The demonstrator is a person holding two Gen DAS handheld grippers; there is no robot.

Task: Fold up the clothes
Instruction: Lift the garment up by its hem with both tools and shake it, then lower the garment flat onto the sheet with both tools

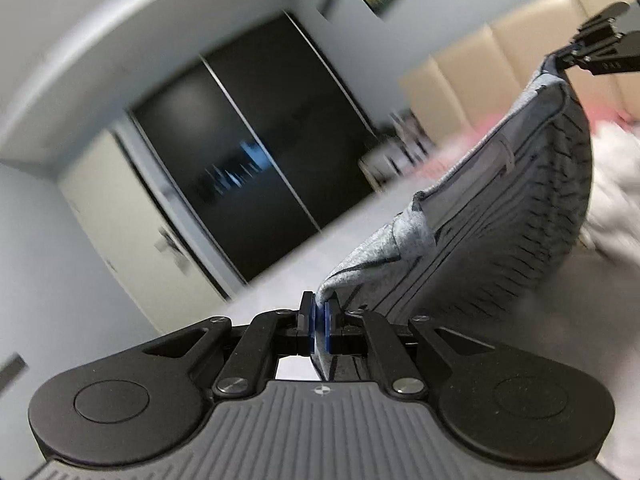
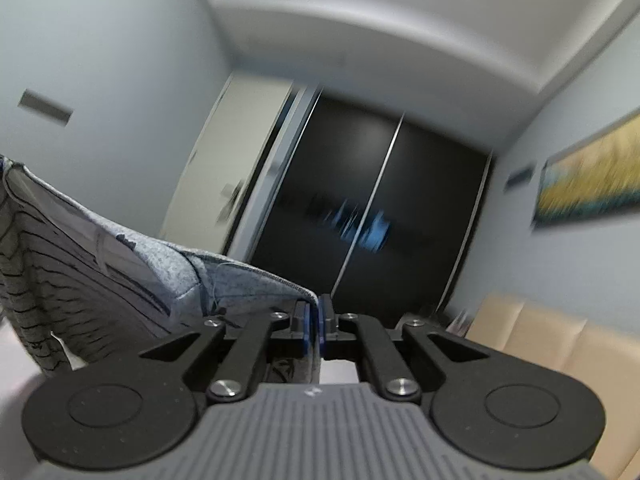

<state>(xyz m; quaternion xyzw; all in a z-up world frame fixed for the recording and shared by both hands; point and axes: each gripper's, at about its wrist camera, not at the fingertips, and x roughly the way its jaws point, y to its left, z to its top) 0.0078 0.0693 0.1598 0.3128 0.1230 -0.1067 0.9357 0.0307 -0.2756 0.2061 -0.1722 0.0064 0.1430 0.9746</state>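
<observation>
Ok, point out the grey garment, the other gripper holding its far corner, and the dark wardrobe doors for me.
grey garment (image 1: 500, 216): left wrist view, on the striped panel hanging between the grippers.
right gripper (image 1: 570, 53): left wrist view, at its fingertips pinching the garment's corner.
dark wardrobe doors (image 2: 372, 216): right wrist view, on the glossy sliding panel.

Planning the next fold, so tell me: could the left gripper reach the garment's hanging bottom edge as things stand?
Probably not: the left gripper and right gripper are both shut on the grey garment, holding it up.
</observation>
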